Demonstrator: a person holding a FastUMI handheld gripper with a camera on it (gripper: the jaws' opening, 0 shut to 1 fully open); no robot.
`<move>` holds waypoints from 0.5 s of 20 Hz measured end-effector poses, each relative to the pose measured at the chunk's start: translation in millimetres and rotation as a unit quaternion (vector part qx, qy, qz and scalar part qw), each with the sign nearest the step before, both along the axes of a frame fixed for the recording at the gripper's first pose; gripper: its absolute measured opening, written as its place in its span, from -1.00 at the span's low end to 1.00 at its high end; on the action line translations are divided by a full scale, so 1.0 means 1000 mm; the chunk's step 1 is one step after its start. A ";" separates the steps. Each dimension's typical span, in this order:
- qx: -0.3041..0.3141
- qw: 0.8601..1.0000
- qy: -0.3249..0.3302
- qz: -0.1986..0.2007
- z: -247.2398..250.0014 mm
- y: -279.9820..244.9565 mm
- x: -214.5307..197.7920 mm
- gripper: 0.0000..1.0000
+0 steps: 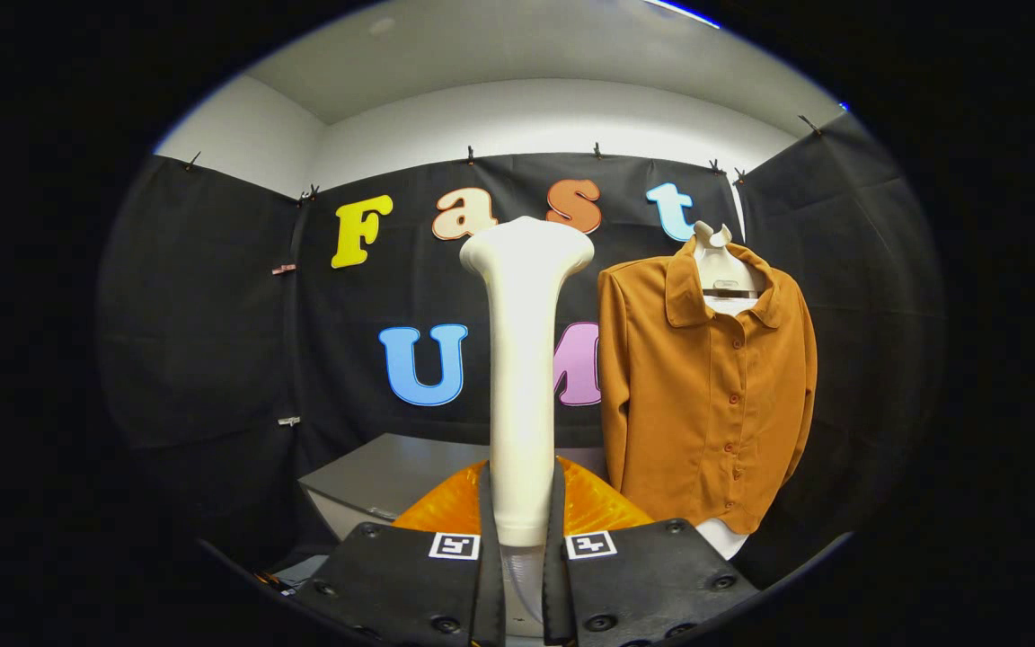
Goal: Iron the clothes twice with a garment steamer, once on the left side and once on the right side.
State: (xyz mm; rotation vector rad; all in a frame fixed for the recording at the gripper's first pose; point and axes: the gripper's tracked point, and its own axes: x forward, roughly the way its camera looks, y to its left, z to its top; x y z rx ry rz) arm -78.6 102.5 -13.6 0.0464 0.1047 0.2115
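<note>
My gripper (522, 530) is shut on the handle of a white garment steamer (522, 359), which stands upright between my fingers with its flared head at the top. To the right of the steamer and further back, an orange-brown buttoned shirt (706, 395) hangs on a white mannequin torso (722, 270). The steamer head is left of the shirt's collar and apart from the cloth. The steamer's lower end is hidden between my fingers.
A grey box-like table (383, 476) stands behind the steamer, low and to the left. An orange translucent part (589, 503) sits just ahead of my fingers at the steamer's base. Black cloth walls close the booth on all sides.
</note>
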 end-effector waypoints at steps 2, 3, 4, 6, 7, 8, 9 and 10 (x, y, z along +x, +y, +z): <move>-0.004 1.000 -0.002 -0.002 0.001 0.000 0.000 -0.60; -0.004 1.000 -0.002 -0.002 0.001 0.001 0.000 -0.60; -0.004 1.000 -0.002 -0.001 0.001 0.001 0.000 -0.60; -0.006 1.000 -0.005 -0.002 0.003 0.002 -0.001 -0.60; -0.007 1.000 -0.004 -0.002 0.003 0.003 -0.001 -0.60; -0.006 1.000 -0.005 -0.003 0.003 0.002 -0.001 -0.60; -0.006 1.000 -0.004 -0.003 0.002 0.003 -0.001 -0.60; -0.006 1.000 -0.003 -0.003 0.001 0.003 -0.001 -0.60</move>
